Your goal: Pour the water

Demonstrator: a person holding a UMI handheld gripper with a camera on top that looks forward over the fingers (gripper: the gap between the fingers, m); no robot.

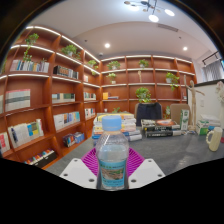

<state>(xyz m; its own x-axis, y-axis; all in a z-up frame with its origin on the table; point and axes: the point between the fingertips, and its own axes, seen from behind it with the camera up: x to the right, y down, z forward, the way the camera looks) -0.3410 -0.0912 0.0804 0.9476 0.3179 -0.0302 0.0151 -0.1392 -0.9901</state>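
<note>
A library-like room is seen, lined with tall wooden bookshelves [50, 90] that curve around the left side and the far wall, lit by strips under each shelf. Rows of books are stood on the shelves, and green potted plants [144, 95] are set along the upper levels. The ceiling is white, with round lights [153, 17] fixed in it. Beyond the gripper a dark grey table [175, 150] is spread, and on its far part stacks of books [158, 128] and small boxes are laid; more piled books are seen just behind the bottle. At the right, a pale object stands at the table's edge, too unclear to be named. A clear plastic water bottle [113, 155] is held upright between the two fingers of the gripper [112, 170], its white cap [113, 122] at the top and a blue label wrapped around its body. The white fingers [80, 172] are closed in narrowly on the bottle, and the magenta pads [94, 160] are seen pressed against its sides, left and right, with no gap visible. The bottle's base is hidden below the fingers, so whether it touches the table cannot be told. The bottle is filled with clear liquid up to its shoulder.
</note>
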